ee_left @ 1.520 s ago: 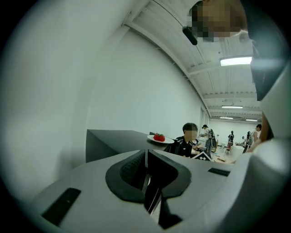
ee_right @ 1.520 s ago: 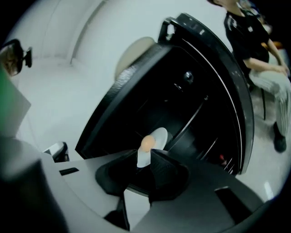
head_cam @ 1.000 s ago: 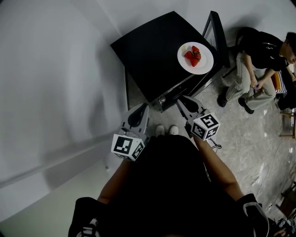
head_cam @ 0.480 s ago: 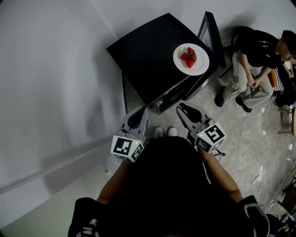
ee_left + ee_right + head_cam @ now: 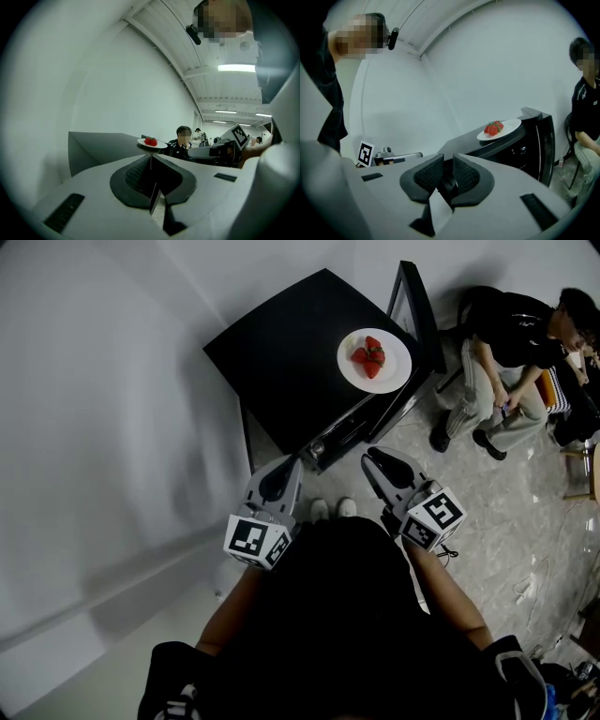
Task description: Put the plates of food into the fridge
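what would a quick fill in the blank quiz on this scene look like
1. The white plate holds red ____.
2. The plate stands on a ____ table.
3. The left gripper, its jaws together, holds ____.
Missing words: strawberries; black; nothing.

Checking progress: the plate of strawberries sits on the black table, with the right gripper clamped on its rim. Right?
No. The plate sits on the table, but the right gripper holds nothing and is well short of it, as the head view shows.
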`<move>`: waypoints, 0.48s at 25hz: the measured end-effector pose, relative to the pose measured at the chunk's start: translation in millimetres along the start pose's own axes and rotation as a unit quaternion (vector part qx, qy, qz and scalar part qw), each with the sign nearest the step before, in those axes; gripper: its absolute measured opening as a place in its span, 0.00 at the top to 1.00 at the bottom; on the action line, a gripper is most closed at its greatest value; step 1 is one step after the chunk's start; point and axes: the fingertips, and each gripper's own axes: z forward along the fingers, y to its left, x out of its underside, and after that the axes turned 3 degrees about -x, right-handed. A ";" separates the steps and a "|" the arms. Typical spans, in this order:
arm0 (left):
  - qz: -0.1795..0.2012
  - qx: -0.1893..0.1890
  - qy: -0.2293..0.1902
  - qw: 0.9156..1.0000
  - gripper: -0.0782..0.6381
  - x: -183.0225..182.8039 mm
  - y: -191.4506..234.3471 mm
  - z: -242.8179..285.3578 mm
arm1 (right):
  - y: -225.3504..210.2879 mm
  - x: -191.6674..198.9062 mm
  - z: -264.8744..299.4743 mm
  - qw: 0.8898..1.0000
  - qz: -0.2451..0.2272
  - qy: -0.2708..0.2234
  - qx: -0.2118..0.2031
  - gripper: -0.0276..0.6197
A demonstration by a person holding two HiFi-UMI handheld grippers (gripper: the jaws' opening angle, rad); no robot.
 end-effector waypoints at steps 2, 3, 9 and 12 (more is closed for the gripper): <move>-0.004 -0.001 0.001 1.000 0.86 0.6 1.3 1.8 | -11.0 -2.3 -3.4 1.000 0.010 -0.002 0.013 0.84; -0.006 -0.002 0.001 1.000 0.86 0.9 2.4 2.7 | -15.6 -3.7 -4.3 1.000 0.023 -0.005 0.015 0.84; -0.004 -0.006 0.004 1.000 0.86 1.2 8.6 6.1 | -47.7 -12.1 -7.3 0.993 0.112 -0.039 0.021 0.84; -0.004 -0.007 0.005 1.000 0.86 1.3 10.4 8.3 | -65.5 -22.8 -8.1 0.980 0.183 -0.079 0.021 0.84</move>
